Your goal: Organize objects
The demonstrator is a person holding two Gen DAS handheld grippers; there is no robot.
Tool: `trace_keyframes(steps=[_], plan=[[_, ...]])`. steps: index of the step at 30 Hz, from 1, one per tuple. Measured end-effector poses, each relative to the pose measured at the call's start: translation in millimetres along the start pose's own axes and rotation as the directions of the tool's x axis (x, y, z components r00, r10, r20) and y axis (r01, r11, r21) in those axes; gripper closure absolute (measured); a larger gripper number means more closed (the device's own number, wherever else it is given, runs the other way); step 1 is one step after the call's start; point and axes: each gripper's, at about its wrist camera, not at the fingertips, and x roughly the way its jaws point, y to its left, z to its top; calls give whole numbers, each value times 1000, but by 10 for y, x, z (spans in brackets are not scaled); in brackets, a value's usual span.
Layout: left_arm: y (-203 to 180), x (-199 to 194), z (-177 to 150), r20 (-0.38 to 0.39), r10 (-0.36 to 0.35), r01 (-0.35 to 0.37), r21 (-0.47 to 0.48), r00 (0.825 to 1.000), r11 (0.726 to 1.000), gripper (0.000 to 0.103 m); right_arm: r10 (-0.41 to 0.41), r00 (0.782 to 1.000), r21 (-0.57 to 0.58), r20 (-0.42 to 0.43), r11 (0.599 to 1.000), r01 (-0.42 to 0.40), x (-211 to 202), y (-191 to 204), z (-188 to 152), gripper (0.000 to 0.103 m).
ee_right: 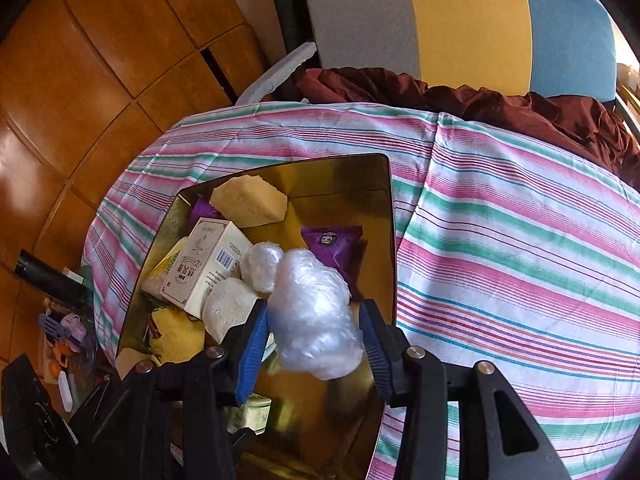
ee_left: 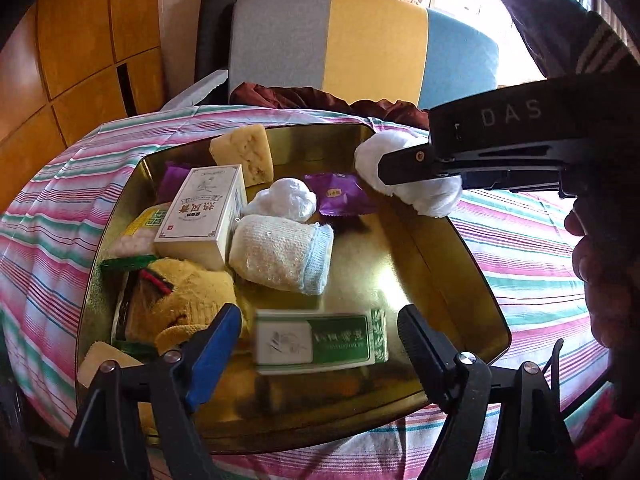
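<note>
As clamped: plastic wad (ee_right: 316, 320) between right tool (ee_right: 316, 334)

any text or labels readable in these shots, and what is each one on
"DAS": on the black body of the right gripper.
White carton: red Chinese characters and a barcode, too small to read.
Green and white box: blurred, unreadable.
Purple sachet: small label, unreadable.

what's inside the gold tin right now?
In the gold tin: a white box, green box, rolled sock, yellow cloth, sponge, purple packet, plastic wad. Things beneath the pile are covered. The right gripper holds another wad above it.
</note>
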Motion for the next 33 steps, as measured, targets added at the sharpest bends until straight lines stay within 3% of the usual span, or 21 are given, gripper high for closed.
trace_keyframes(steps=[7, 12, 16, 21, 27, 33], plan=[[68, -21, 4, 9, 14, -14, -16, 1000, 1000, 17, -11, 1000, 15, 10, 1000, 11, -19, -28, -57, 51], [99, -116, 18, 36, 41, -40, -22, 999, 999, 10, -99, 993, 29, 70, 995, 97, -203, -58, -158, 40], [157, -246, 51, 64, 84, -81, -43, 994, 996, 0, -181, 974, 26, 136, 984, 179, -416, -22, -294, 31], [231, -440, 58, 99, 125, -119, -66, 987, 991, 0, -263, 943, 1, 202, 963, 268, -599, 115, -530, 28], [415, -670, -11, 108, 145, -127, -160, 983, 979, 0, -348, 897, 24, 272, 935, 355, -707, 262, -816, 28], [670, -818, -112, 118, 176, -142, -252, 977, 957, 0, -342, 896, 25, 283, 937, 349, -735, 348, -979, 28]])
